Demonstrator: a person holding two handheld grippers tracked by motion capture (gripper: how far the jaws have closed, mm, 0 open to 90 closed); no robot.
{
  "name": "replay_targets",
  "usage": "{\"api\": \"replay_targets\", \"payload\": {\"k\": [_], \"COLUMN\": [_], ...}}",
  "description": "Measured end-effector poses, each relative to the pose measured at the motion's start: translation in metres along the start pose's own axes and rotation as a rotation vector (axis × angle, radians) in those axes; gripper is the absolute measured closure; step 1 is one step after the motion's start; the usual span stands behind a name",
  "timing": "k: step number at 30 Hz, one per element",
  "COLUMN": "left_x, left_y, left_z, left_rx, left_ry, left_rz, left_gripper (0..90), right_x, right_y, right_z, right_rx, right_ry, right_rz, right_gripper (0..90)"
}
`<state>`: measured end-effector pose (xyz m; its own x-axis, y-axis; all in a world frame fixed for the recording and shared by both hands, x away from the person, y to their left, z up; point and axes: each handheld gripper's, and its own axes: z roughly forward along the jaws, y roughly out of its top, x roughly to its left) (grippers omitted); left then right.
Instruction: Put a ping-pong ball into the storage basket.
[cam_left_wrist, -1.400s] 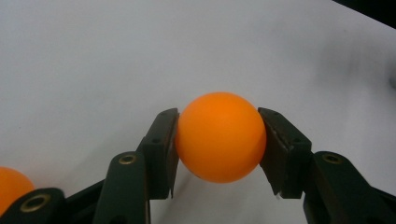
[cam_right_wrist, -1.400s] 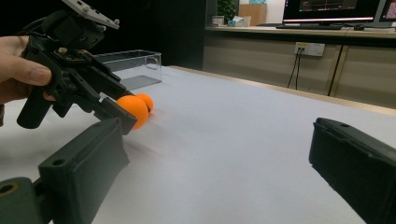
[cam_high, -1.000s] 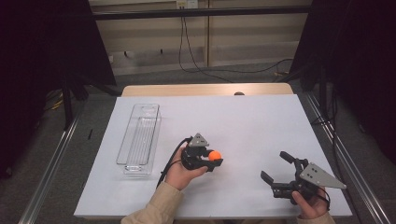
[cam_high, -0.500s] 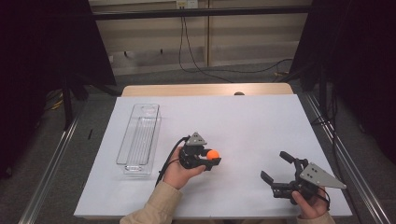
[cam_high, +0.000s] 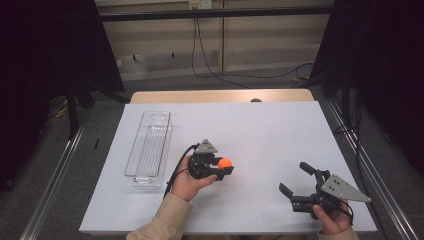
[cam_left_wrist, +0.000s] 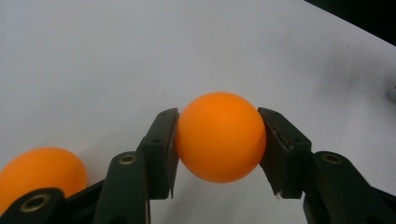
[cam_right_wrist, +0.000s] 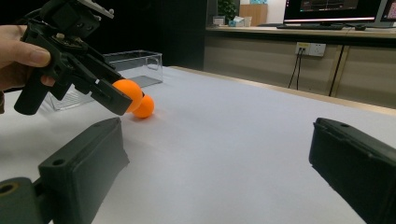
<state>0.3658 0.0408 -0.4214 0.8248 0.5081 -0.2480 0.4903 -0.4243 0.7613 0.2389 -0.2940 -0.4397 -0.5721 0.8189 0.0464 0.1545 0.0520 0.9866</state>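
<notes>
My left gripper (cam_high: 223, 167) is shut on an orange ball (cam_high: 225, 162) near the middle of the white table sheet (cam_high: 260, 130). In the left gripper view the black jaws press both sides of the ball (cam_left_wrist: 219, 135), which hangs just above the sheet. A second orange ball (cam_left_wrist: 39, 170) lies on the sheet close by. The right gripper view has it (cam_right_wrist: 145, 108) just behind the held ball (cam_right_wrist: 126, 91). My right gripper (cam_high: 292, 176) rests at the front right, open, with nothing between its pads (cam_right_wrist: 84, 158).
A clear plastic tray (cam_high: 150, 147) lies lengthwise on the left of the sheet, its end close to my left hand. A wooden table edge (cam_high: 220, 95) runs along the back. Cables hang down the far wall.
My left gripper has shifted slightly to the left with the ball still in it. The right gripper has stayed put.
</notes>
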Motion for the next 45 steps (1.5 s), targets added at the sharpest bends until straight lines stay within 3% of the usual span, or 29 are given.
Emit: {"api": "replay_targets", "payload": {"k": [45], "left_x": [0.014], "left_y": [0.003], "left_z": [-0.024], "left_rx": [-0.020], "left_ry": [0.043], "left_rz": [-0.015], "left_gripper": [50.8], "right_x": [0.000], "right_y": [0.000], "right_z": [0.000], "right_rx": [0.002], "right_ry": [-0.004], "right_rz": [-0.002], "right_gripper": [2.7]}}
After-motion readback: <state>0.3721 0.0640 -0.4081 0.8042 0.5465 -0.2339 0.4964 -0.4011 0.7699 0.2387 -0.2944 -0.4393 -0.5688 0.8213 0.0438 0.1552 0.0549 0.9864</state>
